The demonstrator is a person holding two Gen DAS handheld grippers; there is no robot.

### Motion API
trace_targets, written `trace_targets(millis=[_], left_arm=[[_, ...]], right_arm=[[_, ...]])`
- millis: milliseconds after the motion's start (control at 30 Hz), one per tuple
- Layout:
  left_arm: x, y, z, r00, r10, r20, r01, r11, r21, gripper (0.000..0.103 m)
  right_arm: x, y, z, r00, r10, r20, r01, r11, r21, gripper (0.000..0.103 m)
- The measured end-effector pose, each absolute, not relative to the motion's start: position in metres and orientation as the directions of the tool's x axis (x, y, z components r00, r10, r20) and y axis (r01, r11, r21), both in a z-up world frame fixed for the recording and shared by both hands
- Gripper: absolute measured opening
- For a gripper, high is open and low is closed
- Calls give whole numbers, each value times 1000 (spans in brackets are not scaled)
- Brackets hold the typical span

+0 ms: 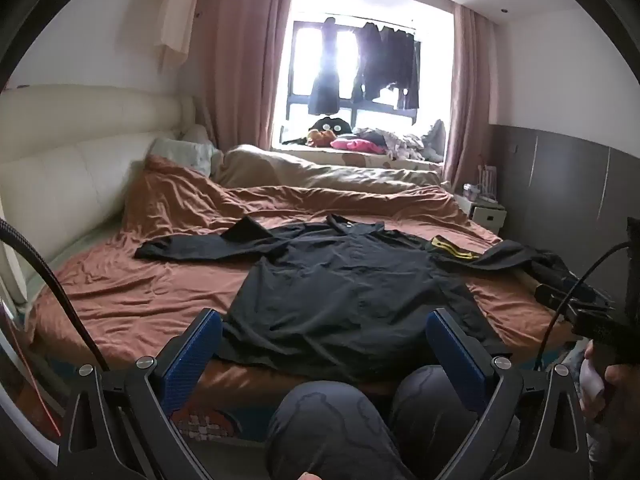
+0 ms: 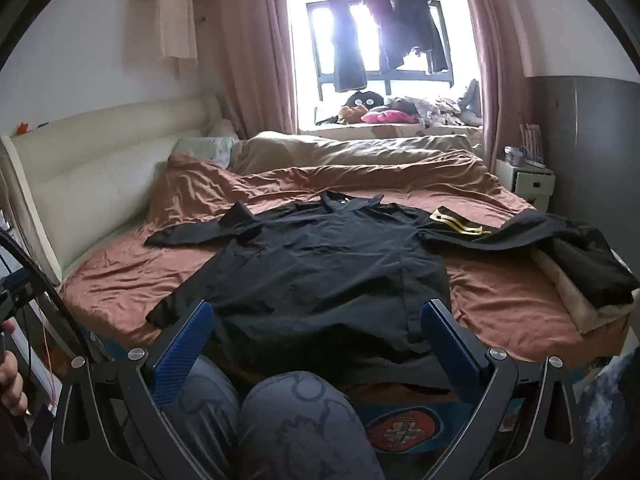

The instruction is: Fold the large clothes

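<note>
**A:** What does the figure show, taken from the largest element down?

**B:** A bed point(image 2: 500, 304) with a rust-brown sheet carries a black shirt point(image 2: 320, 276), laid flat, collar point(image 2: 352, 202) toward the window and hem at the near edge by the operator's knees. The left sleeve point(image 2: 200, 228) extends outward across the sheet; the right sleeve point(image 2: 460, 236), bearing a yellow-striped patch point(image 2: 460, 222), runs toward a second dark garment point(image 2: 588, 264) heaped on a pale folded cloth at the bed's right edge.

**A:** And the tools?

**B:** The left hand-held gripper point(image 1: 324, 344) and the right hand-held gripper point(image 2: 316, 332) each hang above the hem, blue pads spread wide, holding nothing and apart from the fabric.

**A:** How should the step in hand be done well?

**B:** Judged from the layout, folding has not begun. The first fold likely brings one sleeve and side panel inward. Each hand-held gripper should pinch a single layer at shoulder and hem on the same side, so the edge lifts as a straight line. The right sleeve appears to touch the neighbouring garment; it should be drawn clear first. Ripples near the hem merit smoothing beforehand, since creases would be locked in by the fold.
</note>
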State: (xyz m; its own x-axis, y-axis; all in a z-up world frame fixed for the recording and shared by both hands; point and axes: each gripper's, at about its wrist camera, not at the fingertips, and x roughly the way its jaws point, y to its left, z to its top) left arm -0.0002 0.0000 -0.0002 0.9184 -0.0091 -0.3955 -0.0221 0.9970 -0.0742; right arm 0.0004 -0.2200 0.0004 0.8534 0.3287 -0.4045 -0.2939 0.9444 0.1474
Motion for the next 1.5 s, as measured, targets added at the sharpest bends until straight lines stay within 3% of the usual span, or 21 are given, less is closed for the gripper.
trace_targets(millis=[1500], left_arm=[[-15, -8, 6, 923, -39, -383, 6, 996, -88, 102]], right_arm=[[-9, -221, 4, 861, 314, -399, -273, 949, 157, 103]])
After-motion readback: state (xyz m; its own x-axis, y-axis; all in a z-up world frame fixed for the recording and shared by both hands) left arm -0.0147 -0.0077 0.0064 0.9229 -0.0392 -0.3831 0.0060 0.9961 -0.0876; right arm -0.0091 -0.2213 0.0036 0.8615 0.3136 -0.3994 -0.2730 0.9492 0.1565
